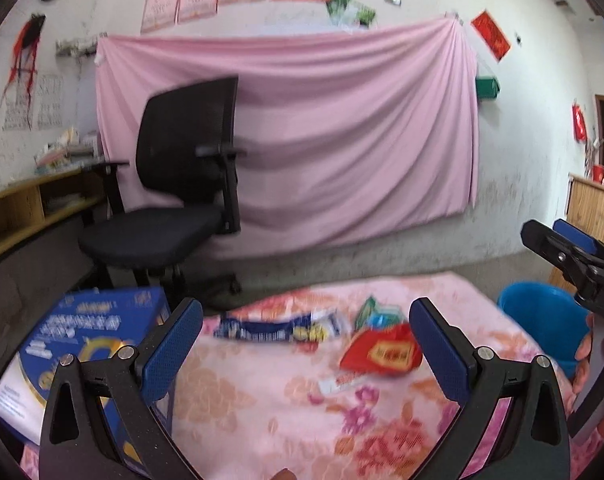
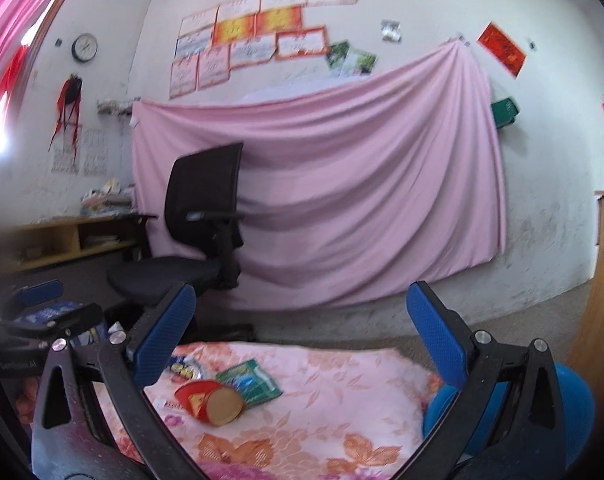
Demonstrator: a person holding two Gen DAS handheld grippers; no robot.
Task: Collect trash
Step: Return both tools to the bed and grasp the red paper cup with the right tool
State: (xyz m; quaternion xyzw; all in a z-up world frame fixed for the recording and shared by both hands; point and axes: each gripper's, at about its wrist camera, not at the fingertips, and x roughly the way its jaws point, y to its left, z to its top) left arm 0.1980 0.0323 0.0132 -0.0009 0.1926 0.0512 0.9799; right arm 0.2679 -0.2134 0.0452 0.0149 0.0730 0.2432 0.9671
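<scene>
Trash lies on a pink floral cloth [image 1: 262, 400] [image 2: 342, 400]: a red and gold packet [image 1: 382, 354] [image 2: 212, 400], a green wrapper [image 1: 376, 312] [image 2: 254, 380], a blue and yellow wrapper [image 1: 274, 330] [image 2: 182, 366] and a small white strip [image 1: 340, 382]. A blue bin [image 1: 542, 320] [image 2: 574, 404] stands at the cloth's right edge. My left gripper [image 1: 306, 354] is open, held short of the trash with nothing between its fingers. My right gripper [image 2: 302, 340] is open and empty too, and it shows at the right edge of the left wrist view [image 1: 558, 248], held by a hand.
A blue printed box [image 1: 82, 336] sits at the cloth's left side. A black office chair [image 1: 182, 200] [image 2: 198, 232] stands beyond on the grey floor, before a pink sheet [image 1: 322, 140] hung on the wall. A wooden shelf [image 1: 22, 208] runs along the left.
</scene>
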